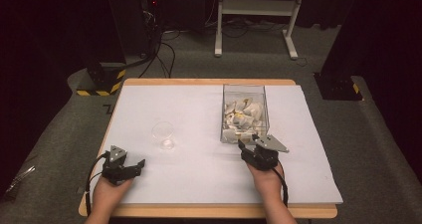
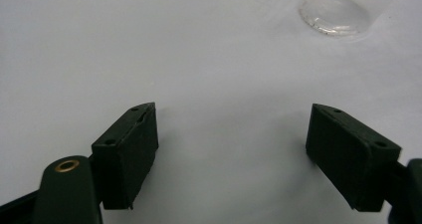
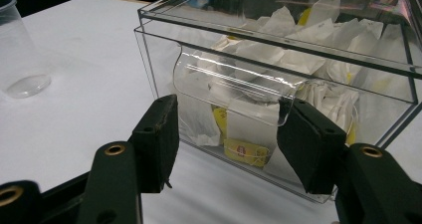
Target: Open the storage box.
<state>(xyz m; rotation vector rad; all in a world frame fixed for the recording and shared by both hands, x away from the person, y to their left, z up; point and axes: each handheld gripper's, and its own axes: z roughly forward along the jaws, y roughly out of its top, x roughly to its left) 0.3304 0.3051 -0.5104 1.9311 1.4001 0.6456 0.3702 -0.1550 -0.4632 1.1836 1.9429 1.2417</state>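
A clear plastic box (image 1: 223,112) holding several white tea bags (image 1: 243,113) stands right of centre on the white-covered table (image 1: 189,104). My right gripper (image 1: 248,141) is at the box's near end. In the right gripper view the box (image 3: 164,50) has a curved clear handle (image 3: 234,79) on its front wall, and my right gripper (image 3: 229,104) stands open just in front of that handle, one jaw toward each end. A clear cup (image 1: 163,133) stands upright left of the box. My left gripper (image 1: 135,164) rests near the front left, open and empty (image 2: 234,109), with the cup (image 2: 336,14) beyond it.
The cup (image 3: 17,55) appears at the far left of the right gripper view. Behind the table are a white frame stand (image 1: 256,7), cables on the floor and a yellow-and-black striped base (image 1: 102,79). The wooden table edge (image 1: 209,211) runs along the front.
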